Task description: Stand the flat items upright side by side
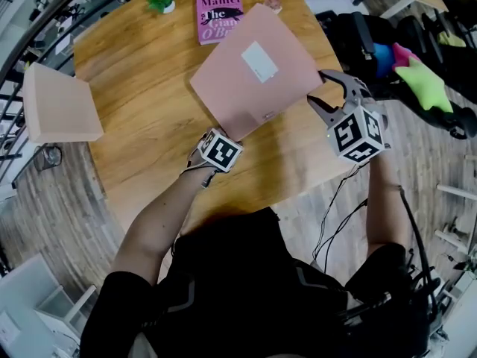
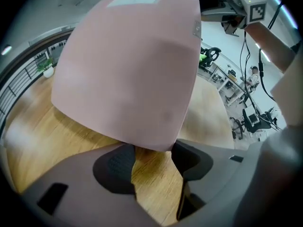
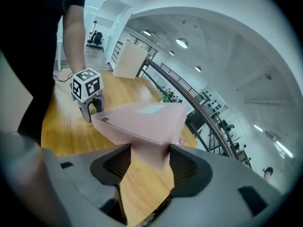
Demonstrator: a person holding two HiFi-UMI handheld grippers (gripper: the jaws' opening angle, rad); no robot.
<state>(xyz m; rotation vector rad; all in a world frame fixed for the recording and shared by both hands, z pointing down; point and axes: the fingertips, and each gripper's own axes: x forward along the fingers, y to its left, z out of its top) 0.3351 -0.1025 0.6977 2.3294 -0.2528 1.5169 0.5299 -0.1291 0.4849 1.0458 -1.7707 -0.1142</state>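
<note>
A round wooden surface (image 1: 149,125) carries the pink folder (image 1: 257,69), tilted over its middle. It looks stiff, light and smooth, so it is probably best pinched at the corners. The right hand-held gripper (image 3: 149,155) clamps the 3 o'clock corner. The left hand-held gripper (image 2: 151,150) brackets the 6 o'clock corner, but whether its pads press is unclear. The folder's underside is hidden.

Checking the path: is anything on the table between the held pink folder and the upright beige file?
Nothing visible: only bare table separates pink folder from beige file; the book lies off that line.
</note>
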